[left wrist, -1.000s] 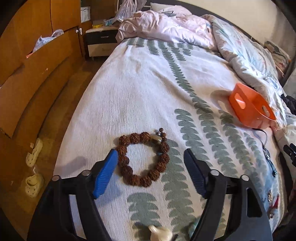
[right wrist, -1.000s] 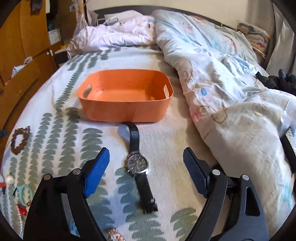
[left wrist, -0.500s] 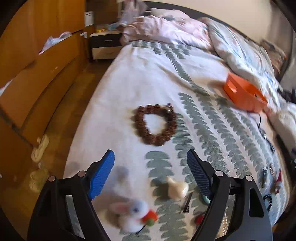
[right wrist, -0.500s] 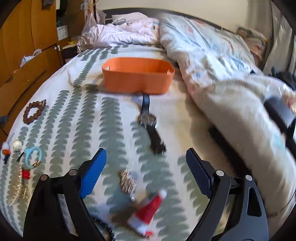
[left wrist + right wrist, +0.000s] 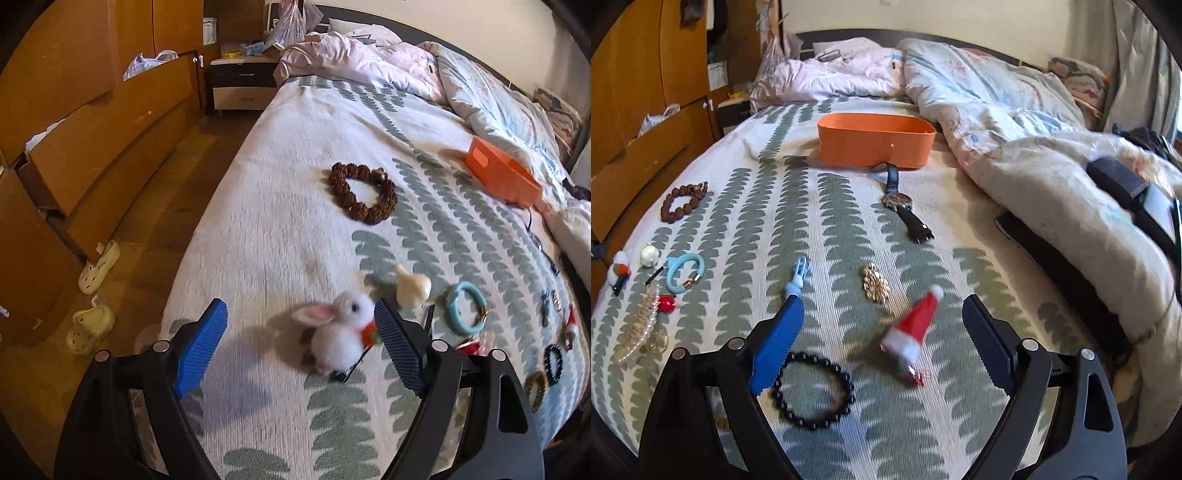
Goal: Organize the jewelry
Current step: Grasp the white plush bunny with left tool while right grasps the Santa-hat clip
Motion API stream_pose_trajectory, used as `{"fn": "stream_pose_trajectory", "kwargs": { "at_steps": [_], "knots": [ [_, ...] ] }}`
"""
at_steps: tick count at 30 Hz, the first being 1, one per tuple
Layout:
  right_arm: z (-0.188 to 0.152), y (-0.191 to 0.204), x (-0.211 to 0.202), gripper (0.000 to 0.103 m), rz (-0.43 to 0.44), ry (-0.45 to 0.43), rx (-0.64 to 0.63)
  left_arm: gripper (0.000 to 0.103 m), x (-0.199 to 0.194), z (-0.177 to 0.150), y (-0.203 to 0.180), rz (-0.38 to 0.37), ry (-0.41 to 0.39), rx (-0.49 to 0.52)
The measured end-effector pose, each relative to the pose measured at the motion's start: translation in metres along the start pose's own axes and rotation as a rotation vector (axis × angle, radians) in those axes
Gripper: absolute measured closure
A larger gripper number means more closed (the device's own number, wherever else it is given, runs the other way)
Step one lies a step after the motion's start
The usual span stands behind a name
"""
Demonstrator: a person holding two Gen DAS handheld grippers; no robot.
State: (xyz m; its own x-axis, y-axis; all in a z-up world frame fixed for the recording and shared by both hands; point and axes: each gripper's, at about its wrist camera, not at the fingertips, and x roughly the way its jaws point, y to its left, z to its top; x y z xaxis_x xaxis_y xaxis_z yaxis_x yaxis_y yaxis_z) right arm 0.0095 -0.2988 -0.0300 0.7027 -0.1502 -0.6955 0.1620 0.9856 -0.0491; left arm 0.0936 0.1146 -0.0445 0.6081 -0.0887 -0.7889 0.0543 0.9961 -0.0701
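Jewelry lies scattered over the leaf-patterned bed [image 5: 849, 229], none of it in the orange bin [image 5: 873, 144] at the far middle. Going left to right in the right wrist view: at the far left a brown bead bracelet [image 5: 683, 201]; nearer, a white rabbit hair clip [image 5: 618, 267], a cream pendant [image 5: 650, 254], a light blue bangle [image 5: 685, 272], a red bauble [image 5: 666, 302] and a pearl hair clip [image 5: 637, 328]. Toward the middle lie a pale blue clip [image 5: 798, 277], a black bead bracelet [image 5: 812, 391] at the near edge, and a gold brooch [image 5: 875, 286]. A wristwatch [image 5: 903, 206] lies just in front of the bin, its strap end touching the bin's wall. A Santa hat clip [image 5: 916, 328] sits near, on the right.

The left claw [image 5: 301, 341] is released, with the rabbit clip [image 5: 341, 332] between its pads, close against the right one. The right claw [image 5: 882, 338] is also released and wide, the Santa hat clip lying between its pads, apart from both. A rumpled duvet [image 5: 1015, 147] covers the bed's right side.
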Motion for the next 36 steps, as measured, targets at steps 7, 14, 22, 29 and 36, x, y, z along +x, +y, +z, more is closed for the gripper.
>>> {"fn": "stream_pose_trajectory", "kwargs": {
  "at_steps": [7, 14, 22, 29, 36],
  "knots": [
    [-0.025, -0.023, -0.013, 0.014, -0.040, 0.003, 0.075, 0.020, 0.006, -0.019, -0.019, 0.082, -0.029, 0.123],
    [-0.027, -0.031, 0.001, 0.014, -0.040, 0.049, 0.134, 0.012, 0.015, -0.022, -0.028, 0.110, -0.041, 0.170],
    [-0.027, -0.011, 0.014, 0.014, -0.088, 0.069, 0.057, 0.010, 0.016, -0.028, -0.035, 0.108, -0.070, 0.202],
    [-0.028, -0.004, 0.034, 0.014, -0.130, 0.125, 0.012, 0.010, 0.026, -0.022, -0.038, 0.039, -0.018, 0.152],
    [-0.027, -0.002, 0.050, 0.014, -0.157, 0.167, -0.010, 0.010, 0.045, -0.023, -0.044, 0.029, 0.069, 0.133]
  ]
}}
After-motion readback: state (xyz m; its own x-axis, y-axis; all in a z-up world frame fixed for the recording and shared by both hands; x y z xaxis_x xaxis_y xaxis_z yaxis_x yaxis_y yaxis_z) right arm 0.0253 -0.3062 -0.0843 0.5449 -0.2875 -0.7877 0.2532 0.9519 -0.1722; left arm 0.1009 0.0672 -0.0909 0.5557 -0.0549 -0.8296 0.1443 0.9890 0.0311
